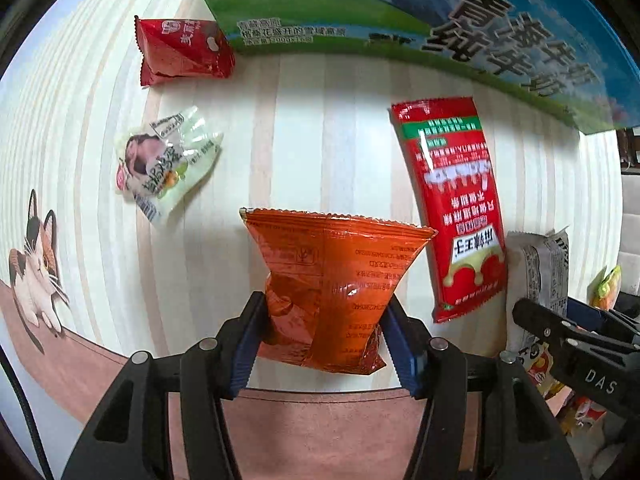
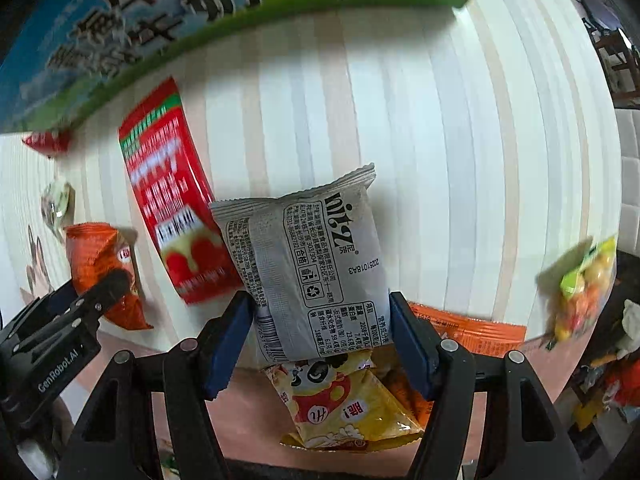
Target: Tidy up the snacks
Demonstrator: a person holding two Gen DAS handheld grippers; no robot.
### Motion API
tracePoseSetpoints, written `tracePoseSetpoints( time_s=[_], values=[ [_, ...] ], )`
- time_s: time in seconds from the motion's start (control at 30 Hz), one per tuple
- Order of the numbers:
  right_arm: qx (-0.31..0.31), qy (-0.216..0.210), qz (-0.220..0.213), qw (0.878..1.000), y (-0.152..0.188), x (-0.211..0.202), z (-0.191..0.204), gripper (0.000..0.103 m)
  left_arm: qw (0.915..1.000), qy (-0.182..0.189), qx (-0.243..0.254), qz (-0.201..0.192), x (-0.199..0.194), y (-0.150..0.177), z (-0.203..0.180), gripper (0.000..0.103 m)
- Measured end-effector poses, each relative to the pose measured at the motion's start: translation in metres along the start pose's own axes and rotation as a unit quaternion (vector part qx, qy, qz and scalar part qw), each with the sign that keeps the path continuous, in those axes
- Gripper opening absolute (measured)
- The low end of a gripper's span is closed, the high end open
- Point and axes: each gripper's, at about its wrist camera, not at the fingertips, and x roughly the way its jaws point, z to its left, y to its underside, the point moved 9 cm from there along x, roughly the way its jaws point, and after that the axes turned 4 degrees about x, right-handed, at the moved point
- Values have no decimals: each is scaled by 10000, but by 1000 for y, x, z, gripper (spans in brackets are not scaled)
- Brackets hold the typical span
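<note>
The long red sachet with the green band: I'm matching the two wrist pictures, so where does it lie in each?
Left wrist view: long red sachet with a green band, right of centre, flat on the striped tabletop.
Right wrist view: same sachet, left of centre, beside the grey packet.
Shared landmark: the blue and green printed carton along the top.

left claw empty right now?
No, the left claw has the orange snack bag pinched between its blue pads, which crumple the bag's lower part in the left wrist view.
</note>
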Motion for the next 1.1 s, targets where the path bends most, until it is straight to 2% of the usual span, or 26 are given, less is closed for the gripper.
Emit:
tracePoseSetpoints(
  time_s=[0.2,0.37,0.43,0.57,0.8,1.1],
  values=[
    [66,-61,80,9999,5,16,-2,71,9999,-134,80,55,5,-7,-12,56],
    [32,19,121,9999,-3,17,0,72,9997,-204,86,104,12,-30,-35,58],
    [44,19,136,9999,-12,23,2,73,9996,-233,89,109,13,-27,-37,59],
    [52,42,129,9999,-17,35,17,73,9996,-236,54,109,14,-26,-33,59],
    [63,60,86,9999,-16,38,19,73,9997,-240,5,93,20,-25,-28,59],
    [60,10,-156,9999,2,19,8,65,9995,-263,-28,-154,3,-13,-20,50]
  ],
)
